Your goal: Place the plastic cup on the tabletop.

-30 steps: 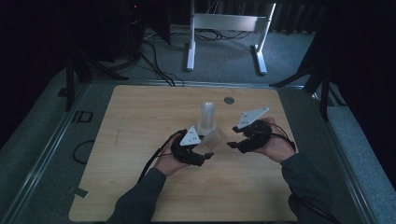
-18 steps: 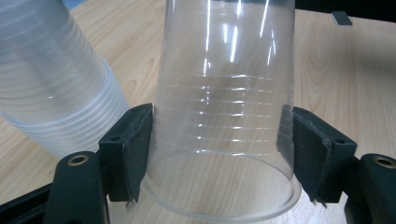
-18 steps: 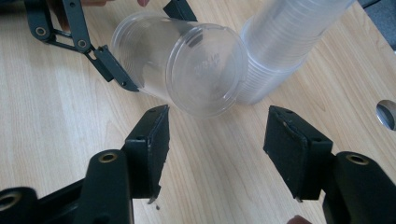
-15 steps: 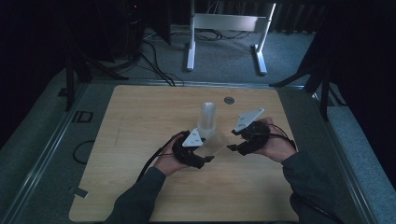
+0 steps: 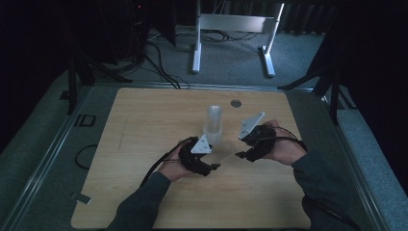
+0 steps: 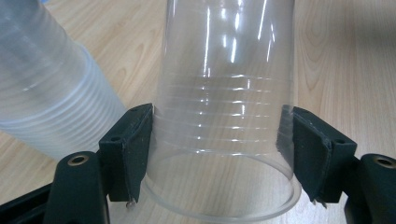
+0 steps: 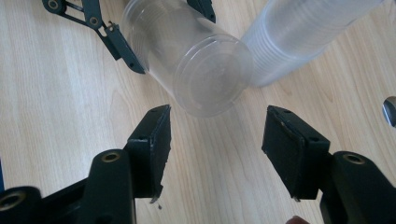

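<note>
Left claw (image 5: 215, 167): clenched on a single clear plastic cup (image 6: 224, 116), which is gripped near its open rim between both black jaws, as is seen in the left gripper view.
Single cup: held tipped on its side above the wooden bench (image 5: 144, 134), between the two hands; its closed base is turned toward the right claw, as is shown in the right gripper view (image 7: 205, 70).
Right claw (image 7: 215, 140): released, its jaws spread wide with bare bench between them; it is placed just short of the cup's base and is not touching it.
Cup stack (image 5: 213, 126): a tall stack of nested clear cups is stood upright on the bench, just beyond the two claws; in the left gripper view it is seen close beside the held cup (image 6: 51, 93).
Hands: each claw is held by a hand in a dark sleeve, the left hand (image 5: 175, 166) and the right hand (image 5: 284, 149).
Small round disc (image 5: 235, 103): laid on the bench beyond the stack, apart from it.
Floor beyond bench: a white metal frame (image 5: 233, 29) and cables are seen.
</note>
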`<state>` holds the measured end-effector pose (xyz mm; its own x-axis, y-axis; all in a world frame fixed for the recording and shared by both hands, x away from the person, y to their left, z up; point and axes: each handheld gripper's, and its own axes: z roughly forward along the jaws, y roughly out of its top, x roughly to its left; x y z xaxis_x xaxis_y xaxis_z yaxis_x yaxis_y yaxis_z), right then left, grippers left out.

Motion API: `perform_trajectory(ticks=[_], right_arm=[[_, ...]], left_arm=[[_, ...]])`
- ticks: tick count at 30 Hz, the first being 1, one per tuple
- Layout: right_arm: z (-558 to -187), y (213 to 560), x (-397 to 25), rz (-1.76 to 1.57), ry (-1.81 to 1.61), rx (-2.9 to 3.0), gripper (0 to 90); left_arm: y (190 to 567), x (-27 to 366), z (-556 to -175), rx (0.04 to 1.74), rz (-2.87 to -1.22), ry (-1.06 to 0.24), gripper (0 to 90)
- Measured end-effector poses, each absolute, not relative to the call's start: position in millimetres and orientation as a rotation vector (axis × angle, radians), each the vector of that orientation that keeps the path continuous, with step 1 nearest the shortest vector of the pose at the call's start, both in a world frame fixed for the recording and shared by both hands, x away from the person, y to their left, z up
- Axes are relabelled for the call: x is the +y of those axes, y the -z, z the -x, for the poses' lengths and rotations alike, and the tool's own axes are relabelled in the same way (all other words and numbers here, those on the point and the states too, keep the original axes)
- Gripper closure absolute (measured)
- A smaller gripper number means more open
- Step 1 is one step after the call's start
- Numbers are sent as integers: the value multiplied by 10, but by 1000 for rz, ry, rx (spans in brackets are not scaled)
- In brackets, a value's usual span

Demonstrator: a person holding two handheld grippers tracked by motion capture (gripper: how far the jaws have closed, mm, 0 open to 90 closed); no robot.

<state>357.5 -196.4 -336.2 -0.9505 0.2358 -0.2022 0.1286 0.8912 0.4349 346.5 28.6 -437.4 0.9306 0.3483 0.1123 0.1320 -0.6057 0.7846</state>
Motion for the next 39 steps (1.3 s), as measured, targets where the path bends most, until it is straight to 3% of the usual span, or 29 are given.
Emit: perform_trajectory(ticks=[30, 39], right_arm=[[-3557, 3412, -1729, -133, -252, 2937, 420], [-3573, 3429, -1656, -110, -181, 2984, 383]], left_arm=[[4439, 160, -3408, 249, -2337, -361, 284], [4436, 124, -3387, 226, -2356, -393, 284]])
